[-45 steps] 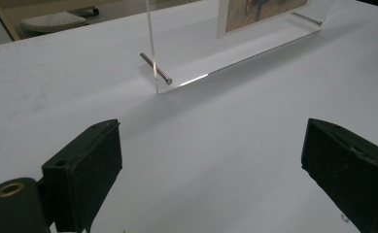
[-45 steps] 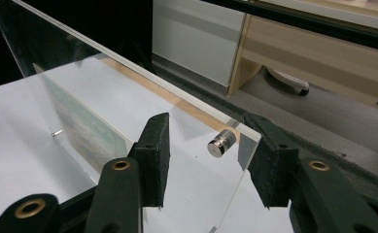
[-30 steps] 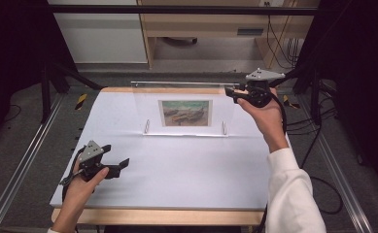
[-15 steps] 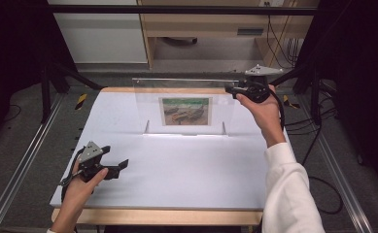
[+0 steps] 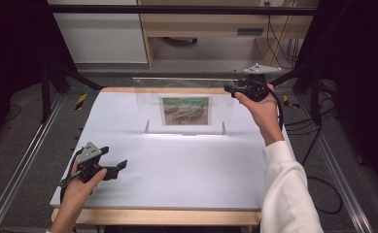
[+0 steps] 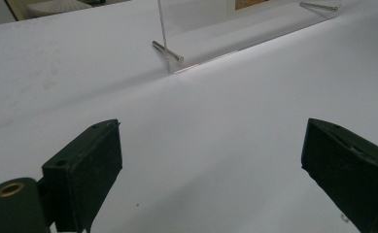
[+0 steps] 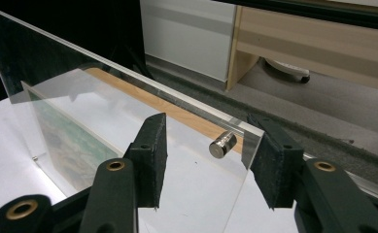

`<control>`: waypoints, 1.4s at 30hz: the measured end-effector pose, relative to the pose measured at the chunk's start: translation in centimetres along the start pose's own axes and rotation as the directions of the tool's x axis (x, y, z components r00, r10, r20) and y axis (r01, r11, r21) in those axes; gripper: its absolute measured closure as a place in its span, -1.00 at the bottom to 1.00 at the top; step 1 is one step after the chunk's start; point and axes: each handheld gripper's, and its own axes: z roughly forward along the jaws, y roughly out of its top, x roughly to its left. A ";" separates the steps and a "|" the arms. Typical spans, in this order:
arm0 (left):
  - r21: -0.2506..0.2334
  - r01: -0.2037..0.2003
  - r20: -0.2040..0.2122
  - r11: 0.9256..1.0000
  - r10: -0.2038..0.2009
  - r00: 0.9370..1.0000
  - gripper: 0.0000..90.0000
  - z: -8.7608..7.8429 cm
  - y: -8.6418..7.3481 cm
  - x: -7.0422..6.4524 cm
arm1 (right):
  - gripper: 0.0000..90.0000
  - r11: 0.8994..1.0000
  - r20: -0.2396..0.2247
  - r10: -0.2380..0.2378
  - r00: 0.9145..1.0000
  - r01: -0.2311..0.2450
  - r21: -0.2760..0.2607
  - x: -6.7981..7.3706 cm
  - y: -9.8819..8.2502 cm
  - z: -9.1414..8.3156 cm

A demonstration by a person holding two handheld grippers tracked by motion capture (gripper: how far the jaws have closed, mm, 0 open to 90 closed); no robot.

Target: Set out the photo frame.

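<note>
Presently the right hand-held gripper (image 7: pixel 206 160) straddles the top corner of the clear acrylic frame (image 5: pixel 184 104) standing at the counter's (image 5: pixel 177 165) far side, jaws apart, pads not pressing. Centre the pads clear of the metal stud (image 7: pixel 222 144) before closing. The left hand-held gripper (image 6: pixel 211 170) rests open.

The picture (image 5: pixel 185 110) inside the clear frame (image 7: pixel 128 126) is too small to make out, cut off in both gripper views.

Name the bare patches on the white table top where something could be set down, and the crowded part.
Free: the wide white table top between the acrylic picture frame and the near wooden edge, right of the left gripper; also the strip left of the frame. Crowded: the frame's top right corner, between the right gripper jaws.
</note>
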 end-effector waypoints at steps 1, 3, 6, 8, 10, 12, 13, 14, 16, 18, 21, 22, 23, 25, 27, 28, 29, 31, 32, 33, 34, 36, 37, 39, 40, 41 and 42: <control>-0.003 0.004 0.001 1.000 -0.004 1.000 -0.83 0.1 0.0 0.0 | 0.10 1.000 0.005 -0.003 1.000 0.003 -0.002 0.1 0.0 0.0; -0.003 0.002 0.002 1.000 -0.002 1.000 -0.83 0.1 0.0 -0.1 | 0.01 1.000 0.014 -0.009 1.000 0.009 -0.003 0.2 0.0 0.0; 0.000 -0.003 0.004 1.000 0.003 1.000 -0.83 0.1 0.1 -0.2 | -0.23 1.000 0.044 -0.024 0.999 0.024 -0.004 0.5 0.1 -0.2; -0.001 -0.003 0.004 1.000 0.003 1.000 -0.83 0.2 0.1 -0.2 | -0.33 1.000 0.053 -0.028 0.998 0.028 -0.004 0.7 0.1 -0.3; 0.003 -0.007 0.003 1.000 0.007 1.000 -0.83 0.2 0.2 -0.4 | -0.55 0.999 0.096 -0.051 0.994 0.050 0.016 1.1 0.1 -1.0; 0.006 -0.009 -0.003 1.000 0.009 1.000 -0.84 0.3 0.4 -0.4 | -0.57 0.998 0.124 -0.058 0.991 0.059 -0.006 1.6 -0.4 -1.8; 0.012 -0.009 -0.007 1.000 0.009 1.000 -0.84 0.3 0.4 -0.4 | -0.60 0.998 0.137 -0.064 0.988 0.066 -0.010 1.8 -0.6 -2.2; 0.017 -0.005 -0.007 1.000 0.005 1.000 -0.85 0.4 0.5 -0.5 | -0.62 0.998 0.149 -0.062 0.987 0.064 -0.012 2.1 -0.9 -2.6; 0.022 -0.006 -0.007 1.000 0.007 1.000 -0.86 0.4 0.5 -0.6 | -0.74 0.998 0.155 -0.059 0.986 0.058 0.009 2.5 -1.6 -3.5; 0.037 -0.012 -0.008 0.999 0.013 1.000 -0.87 0.5 0.6 -0.7 | -0.76 0.998 0.159 -0.055 0.986 0.052 0.026 3.0 -2.5 -4.4; 0.049 -0.016 -0.013 0.999 0.016 1.000 -0.88 0.7 0.5 -0.7 | -0.80 0.998 0.163 -0.051 0.985 0.045 0.043 3.6 -4.1 -5.9; 0.049 -0.016 -0.013 0.999 0.016 1.000 -0.88 0.7 0.5 -0.7 | -0.81 0.998 0.164 -0.046 0.985 0.039 0.046 3.8 -4.7 -6.4; 0.061 -0.012 -0.018 0.998 0.014 1.000 -0.88 0.9 0.2 -0.6 | -0.81 0.998 0.164 -0.042 0.986 0.034 0.048 4.0 -5.4 -6.9; 0.067 -0.009 -0.020 0.998 0.010 1.000 -0.89 1.0 0.1 -0.5 | -0.82 0.998 0.173 -0.036 0.984 0.026 0.058 4.4 -6.8 -7.7; 0.075 0.002 -0.034 0.997 0.001 0.999 -0.90 1.1 -0.2 -0.3 | -0.82 0.998 0.172 -0.034 0.985 0.023 0.063 4.5 -7.6 -8.0; 0.076 0.008 -0.041 0.997 -0.005 0.999 -0.90 1.1 -0.3 -0.3 | -0.82 0.997 0.177 -0.036 0.984 0.023 0.075 4.7 -8.5 -8.3; 0.075 0.016 -0.045 0.997 -0.013 0.999 -0.90 1.1 -0.4 -0.2 | -0.82 0.996 0.181 -0.040 0.983 0.024 0.086 4.9 -9.3 -8.5; 0.073 0.021 -0.057 0.997 -0.016 0.998 -0.90 1.0 -0.8 0.0 | -0.82 0.995 0.182 -0.019 0.983 0.000 0.104 5.2 -11.9 -8.9; 0.069 0.025 -0.058 0.997 -0.021 0.998 -0.90 1.0 -0.9 0.0 | -0.82 0.994 0.183 -0.015 0.983 -0.005 0.110 5.3 -12.7 -9.0; 0.072 0.025 -0.060 0.997 -0.020 0.998 -0.90 1.0 -1.0 0.1 | -0.81 0.993 0.183 -0.011 0.983 -0.010 0.117 5.4 -13.6 -9.0; 0.072 0.025 -0.059 0.997 -0.021 0.998 -0.90 1.0 -1.1 0.0 | -0.81 0.992 0.182 -0.001 0.983 -0.023 0.125 5.6 -14.4 -9.0; 0.072 0.025 -0.060 0.997 -0.021 0.998 -0.90 1.0 -1.1 0.0 | -0.81 0.989 0.186 0.008 0.982 -0.036 0.144 5.7 -15.8 -8.8; 0.079 0.015 -0.066 0.997 -0.010 0.998 -0.89 1.0 -1.2 -0.1 | -0.81 0.988 0.187 0.012 0.982 -0.041 0.150 5.8 -16.5 -8.8; 0.074 0.010 -0.069 0.997 -0.005 0.998 -0.90 0.9 -1.2 -0.2 | -0.82 0.987 0.185 0.029 0.982 -0.058 0.153 5.8 -17.5 -8.7; 0.074 0.010 -0.069 0.997 -0.005 0.998 -0.90 0.9 -1.2 -0.2 | -0.82 0.986 0.188 0.036 0.982 -0.065 0.153 5.8 -17.8 -8.7; 0.070 0.010 -0.072 0.997 -0.005 0.997 -0.90 0.9 -1.2 -0.2 | -0.82 0.986 0.188 0.036 0.982 -0.065 0.153 5.8 -17.8 -8.7; 0.070 0.010 -0.073 0.997 -0.005 0.997 -0.89 0.8 -1.2 -0.3 | -0.82 0.986 0.192 0.034 0.981 -0.064 0.153 5.8 -18.1 -8.7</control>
